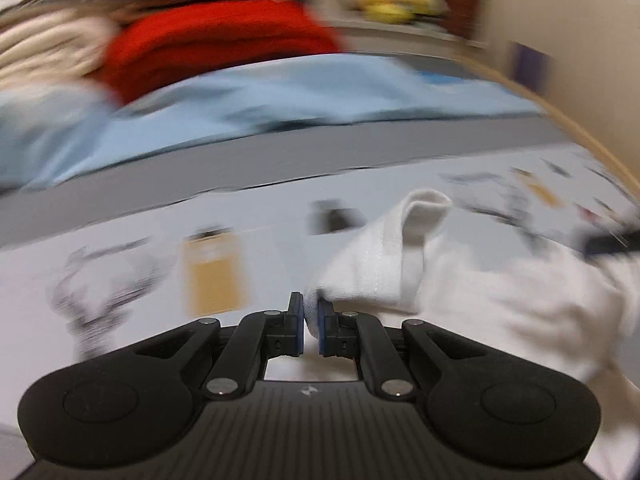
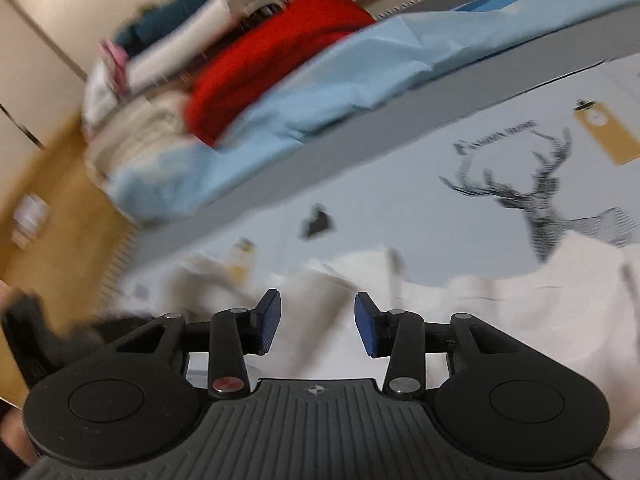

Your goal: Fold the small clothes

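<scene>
So the white garment [image 1: 400,264] is nowhere near folded yet, as far as I can tell. It lies rumpled on the printed cloth [image 2: 460,208] with the deer on it, which covers the surface, and one edge of it is pinched in the left claw [image 1: 310,316], whose blue pads are squeezed nearly together on a bit of the fabric. From that pinch the cloth runs up to a loose rounded fold, then spreads off to the right in a heap.

The right claw [image 2: 316,320] hangs over another part of the same white garment [image 2: 500,320] with its jaws about halfway apart and nothing between them, so it isn't gripping anything.

My guess is this is the early grab-and-spread-out stage: no neat crease or flat panel visible anywhere, and the whole fold is left to do.

Further back there's a light blue sheet [image 1: 280,104], then a red item [image 2: 256,68] in a pile of other laundry, too blurry to sort out.
</scene>
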Motion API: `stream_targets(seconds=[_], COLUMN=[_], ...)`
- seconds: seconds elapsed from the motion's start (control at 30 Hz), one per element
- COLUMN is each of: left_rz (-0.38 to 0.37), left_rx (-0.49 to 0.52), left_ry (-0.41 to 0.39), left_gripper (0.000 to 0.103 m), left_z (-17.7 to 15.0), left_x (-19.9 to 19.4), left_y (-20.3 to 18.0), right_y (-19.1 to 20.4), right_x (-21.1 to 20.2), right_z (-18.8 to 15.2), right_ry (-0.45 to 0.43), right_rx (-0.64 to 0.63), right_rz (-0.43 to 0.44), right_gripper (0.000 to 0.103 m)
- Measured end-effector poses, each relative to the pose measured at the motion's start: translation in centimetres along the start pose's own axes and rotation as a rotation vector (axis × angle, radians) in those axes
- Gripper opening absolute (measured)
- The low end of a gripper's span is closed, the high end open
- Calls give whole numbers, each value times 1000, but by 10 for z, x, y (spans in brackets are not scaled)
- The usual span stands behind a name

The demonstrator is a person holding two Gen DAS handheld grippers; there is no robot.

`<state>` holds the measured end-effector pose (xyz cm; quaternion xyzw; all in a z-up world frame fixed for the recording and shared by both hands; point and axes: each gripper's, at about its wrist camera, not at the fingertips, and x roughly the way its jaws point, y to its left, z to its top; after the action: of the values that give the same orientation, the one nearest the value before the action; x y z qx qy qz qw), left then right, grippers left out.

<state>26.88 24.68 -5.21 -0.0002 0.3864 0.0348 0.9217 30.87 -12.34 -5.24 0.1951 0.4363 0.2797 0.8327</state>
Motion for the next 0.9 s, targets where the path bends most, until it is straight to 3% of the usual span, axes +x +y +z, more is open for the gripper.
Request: stream_targets(seconds=[0.13,0.27,0.37,0.47,0.57,0.73,0.8,0.87,0.9], left_rz=[193,499,588,636,681,831,907,948,948], left_rx=[-172,-363,-519,-479,-460,-630,-657,-635,-613], left_ry=[8,-9,-40,-46,17,200,226,186,157], left_gripper=[7,6,6,4,5,7,12,19,30], left_z=[-5,-20,-32,-32,-34,-52,-52,-36,-25], left_x=[-5,-32,-51,-53,-45,-39,-41,-45,-47], left_y=[103,202,256,266,272,296,292,276,261], right_y=[-8,-18,-25,-28,-34,-56,-69,-84,-92], right_x=[16,19,13,11,9,0,-6,-10,-12], right_z=[-7,-5,-4,-4,-3,7,14,21,23], right_ry=[59,55,45,42,46,19,1,5,9], right_rx=[23,45,52,38,26,44,61,82,93], right_rz=[-113,-185,-212,-243,-285,-377,-416,-447,-456], right_gripper=[44,44,44,44,44,44,44,44,44])
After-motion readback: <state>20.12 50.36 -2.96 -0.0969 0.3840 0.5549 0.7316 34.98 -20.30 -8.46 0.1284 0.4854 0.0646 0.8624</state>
